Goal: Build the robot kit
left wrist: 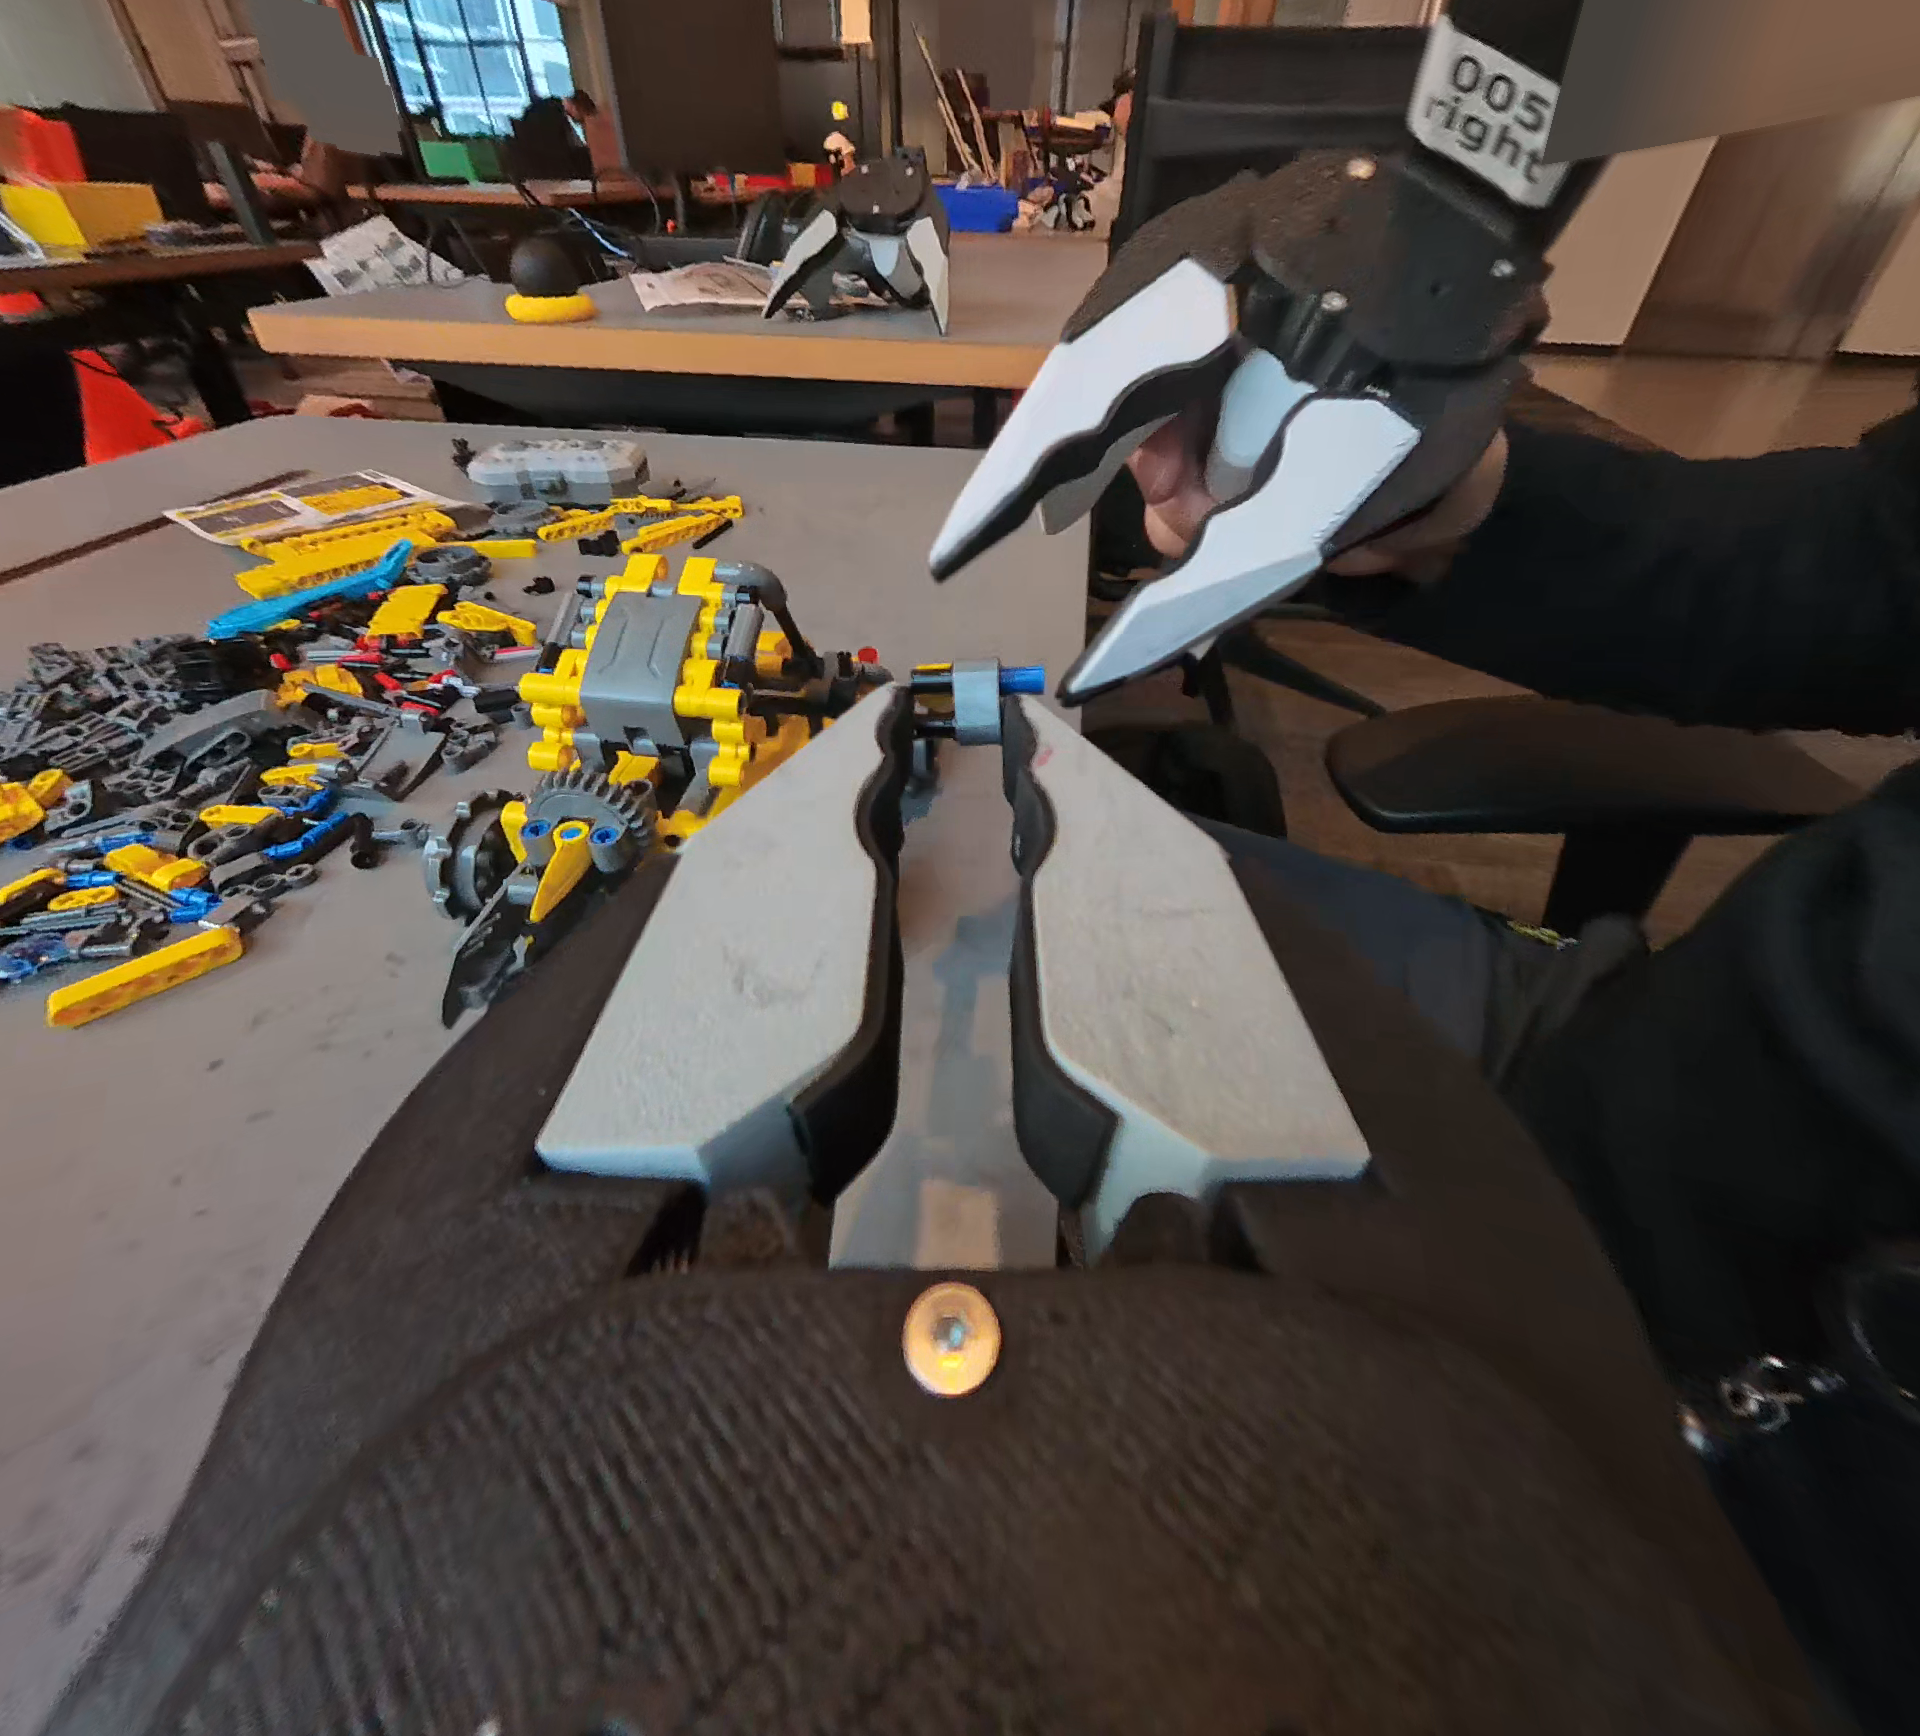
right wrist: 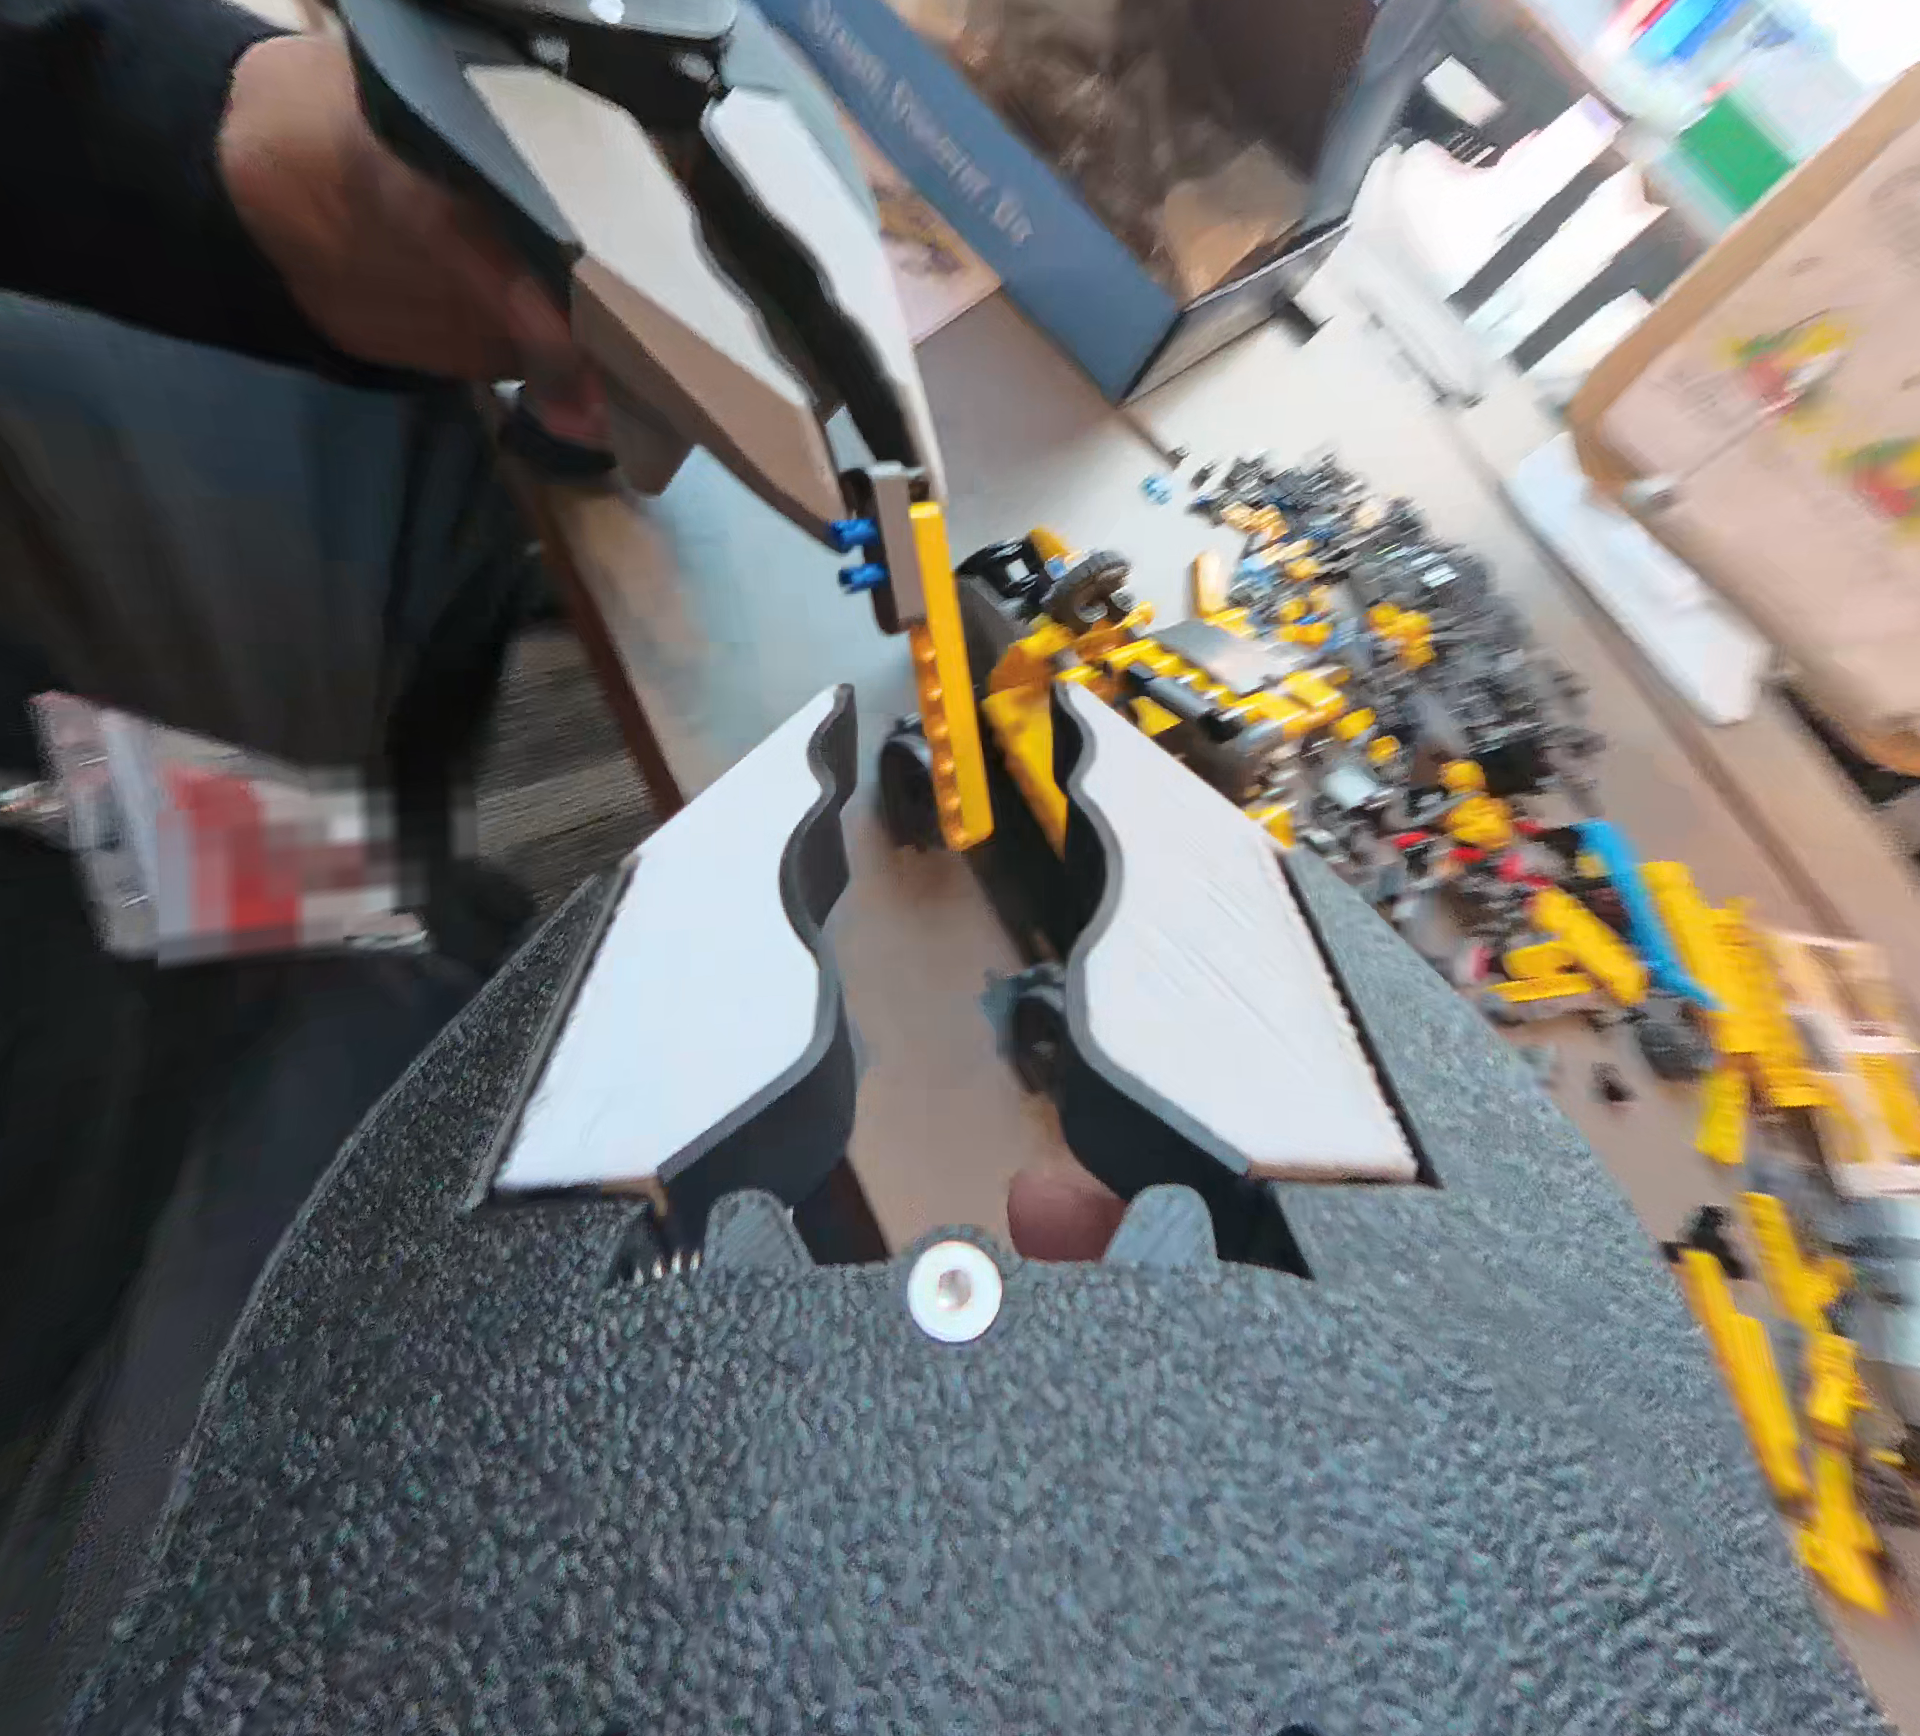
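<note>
**Left claw clamped on a small brick sub-assembly; right claw apart and empty**

The left gripper (left wrist: pixel 951 710) is clamped on a grey plastic block with blue pegs and a long yellow holed beam (right wrist: pixel 948 678). Only the right wrist view shows the beam hanging down; in the left wrist view the gripper's fingers hide it. The right gripper (right wrist: pixel 956 741) stands apart beside it, its tips either side of the beam without touching it. The half-built yellow-and-grey brick vehicle (left wrist: pixel 649 678) and the heap of loose bricks (left wrist: pixel 208 751) lie on the grey table (left wrist: pixel 260 1167), blurred in the right view.
</note>
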{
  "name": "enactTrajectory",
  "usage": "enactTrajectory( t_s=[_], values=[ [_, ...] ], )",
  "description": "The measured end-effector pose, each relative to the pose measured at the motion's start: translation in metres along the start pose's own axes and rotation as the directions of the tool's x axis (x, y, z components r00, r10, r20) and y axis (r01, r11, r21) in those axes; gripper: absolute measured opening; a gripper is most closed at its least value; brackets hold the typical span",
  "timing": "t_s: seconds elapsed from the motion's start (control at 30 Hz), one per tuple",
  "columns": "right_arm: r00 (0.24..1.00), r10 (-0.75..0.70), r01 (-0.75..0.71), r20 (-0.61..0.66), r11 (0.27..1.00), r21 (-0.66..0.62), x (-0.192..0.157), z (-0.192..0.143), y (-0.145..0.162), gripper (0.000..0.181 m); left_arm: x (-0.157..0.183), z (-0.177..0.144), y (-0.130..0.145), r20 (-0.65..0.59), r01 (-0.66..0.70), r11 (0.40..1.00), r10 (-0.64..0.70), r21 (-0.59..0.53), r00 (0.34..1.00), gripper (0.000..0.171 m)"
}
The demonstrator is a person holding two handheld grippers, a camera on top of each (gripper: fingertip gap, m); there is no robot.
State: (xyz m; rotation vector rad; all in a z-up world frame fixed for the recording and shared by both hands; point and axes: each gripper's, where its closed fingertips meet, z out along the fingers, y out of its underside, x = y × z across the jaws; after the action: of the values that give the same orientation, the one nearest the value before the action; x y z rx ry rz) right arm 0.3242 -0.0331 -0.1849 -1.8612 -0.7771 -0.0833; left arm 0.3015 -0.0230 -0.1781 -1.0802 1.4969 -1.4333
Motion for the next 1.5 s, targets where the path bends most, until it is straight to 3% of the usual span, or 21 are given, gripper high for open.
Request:
enactTrajectory(
  t_s=[0.1, 0.23, 0.33, 0.37, 0.4, 0.47, 0.5, 0.57, 0.67, 0.83, 1.0, 1.13, 1.23, 1.37, 1.5],
  values=[
    [0.976, -0.144, 0.15, -0.163, 0.988, 0.026, 0.009, 0.0, -0.013, 0.037, -0.006, 0.006, -0.005, 0.037, 0.056, 0.998, -0.057, 0.041, 0.998, 0.014],
    [0.908, -0.284, 0.289, -0.309, 0.957, -0.029, 0.013, 0.01, -0.023, 0.03, -0.026, 0.008, -0.004, 0.101, 0.265, 0.96, -0.273, 0.084, 0.957, 0.014],
    [0.849, -0.36, 0.35, -0.387, 0.931, -0.098, 0.023, 0.014, -0.021, 0.015, -0.03, 0.008, -0.001, 0.078, 0.398, 0.909, -0.408, 0.122, 0.909, 0.014],
    [0.865, -0.327, 0.318, -0.381, 0.944, -0.09, 0.022, 0.015, -0.019, 0.007, -0.033, 0.007, -0.004, 0.073, 0.418, 0.894, -0.434, 0.163, 0.898, 0.014],
    [0.912, -0.22, 0.21, -0.346, 0.975, -0.065, 0.02, 0.016, -0.014, 0.0, -0.036, 0.004, -0.01, 0.074, 0.4, 0.89, -0.424, 0.217, 0.903, 0.014],
    [0.966, 0.177, -0.168, -0.189, 0.984, 0.063, 0.006, 0.015, -0.012, 0.001, -0.031, 0.001, -0.021, 0.046, 0.341, 0.903, -0.364, 0.263, 0.93, 0.014],
    [0.927, 0.37, -0.36, -0.07, 0.925, 0.124, -0.002, 0.012, -0.015, 0.002, -0.025, 0.003, -0.024, 0.039, 0.281, 0.924, -0.3, 0.258, 0.953, 0.014],
    [0.771, 0.621, -0.637, 0.14, 0.753, 0.165, -0.009, 0.005, -0.02, 0.011, -0.017, 0.004, -0.03, 0.088, 0.099, 0.962, -0.125, 0.254, 0.988, 0.014],
    [0.573, 0.762, -0.819, 0.302, 0.543, 0.184, -0.004, -0.006, -0.027, 0.018, 0.0, 0.008, -0.034, 0.118, -0.084, 0.963, 0.055, 0.254, 0.992, 0.014],
    [0.32, 0.816, -0.947, 0.48, 0.277, 0.162, -0.003, -0.01, -0.034, 0.01, 0.006, 0.013, -0.037, 0.225, -0.319, 0.914, 0.266, 0.249, 0.937, 0.014],
    [0.133, 0.784, -0.989, 0.607, 0.065, 0.133, -0.003, -0.015, -0.032, 0.014, 0.009, 0.017, -0.039, 0.249, -0.399, 0.886, 0.341, 0.238, 0.906, 0.014],
    [0.096, 0.71, -0.991, 0.697, 0.007, 0.13, -0.006, -0.025, -0.038, 0.025, 0.01, 0.015, -0.045, 0.307, -0.483, 0.851, 0.412, 0.205, 0.858, 0.014],
    [0.066, 0.669, -0.993, 0.741, -0.031, 0.117, -0.005, -0.032, -0.04, 0.021, 0.008, 0.011, -0.053, 0.321, -0.511, 0.835, 0.437, 0.203, 0.84, 0.014],
    [0.074, 0.665, -0.991, 0.743, -0.035, 0.131, -0.001, -0.034, -0.048, 0.022, 0.023, 0.015, -0.054, 0.322, -0.603, 0.779, 0.534, 0.171, 0.781, 0.014],
    [0.103, 0.657, -0.989, 0.747, -0.011, 0.146, 0.0, -0.035, -0.056, 0.008, 0.029, 0.02, -0.05, 0.331, -0.644, 0.753, 0.578, 0.136, 0.746, 0.014]
  ],
)
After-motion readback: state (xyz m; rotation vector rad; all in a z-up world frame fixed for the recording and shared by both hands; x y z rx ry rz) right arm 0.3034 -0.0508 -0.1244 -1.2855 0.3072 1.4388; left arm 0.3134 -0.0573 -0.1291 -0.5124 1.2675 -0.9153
